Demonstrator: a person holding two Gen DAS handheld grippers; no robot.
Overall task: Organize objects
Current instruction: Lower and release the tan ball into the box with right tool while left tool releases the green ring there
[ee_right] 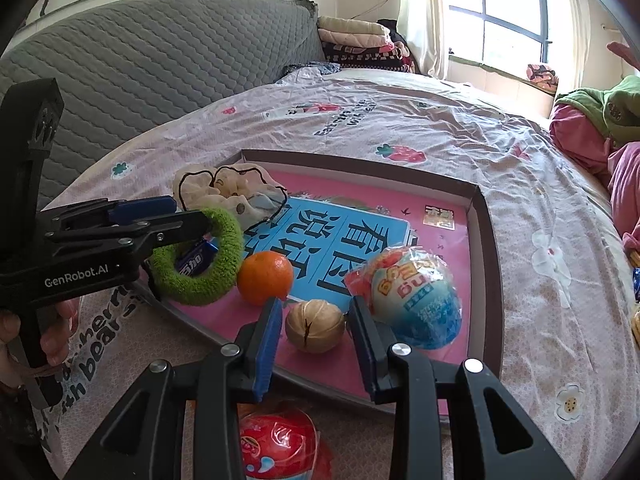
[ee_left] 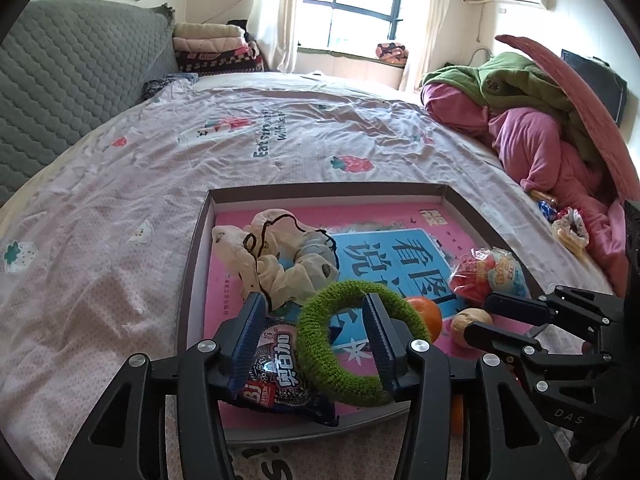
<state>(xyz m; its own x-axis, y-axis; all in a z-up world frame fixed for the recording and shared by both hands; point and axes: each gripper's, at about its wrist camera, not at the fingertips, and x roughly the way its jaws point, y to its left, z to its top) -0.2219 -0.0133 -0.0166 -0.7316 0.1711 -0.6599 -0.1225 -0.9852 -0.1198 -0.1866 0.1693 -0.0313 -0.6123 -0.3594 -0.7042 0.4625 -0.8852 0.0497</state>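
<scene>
The fuzzy green ring (ee_left: 344, 340) is seen in the flat brown box (ee_left: 192, 280) on the bed, hung loosely on one finger of the left claw (ee_left: 316, 336), whose jaws are held apart. It could get dragged out when the claw is lifted. The right claw (ee_right: 312, 344) is almost together, holding nothing.

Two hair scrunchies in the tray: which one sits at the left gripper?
The fuzzy green ring scrunchie, at the left gripper. The cream fabric scrunchie lies farther back.
</scene>
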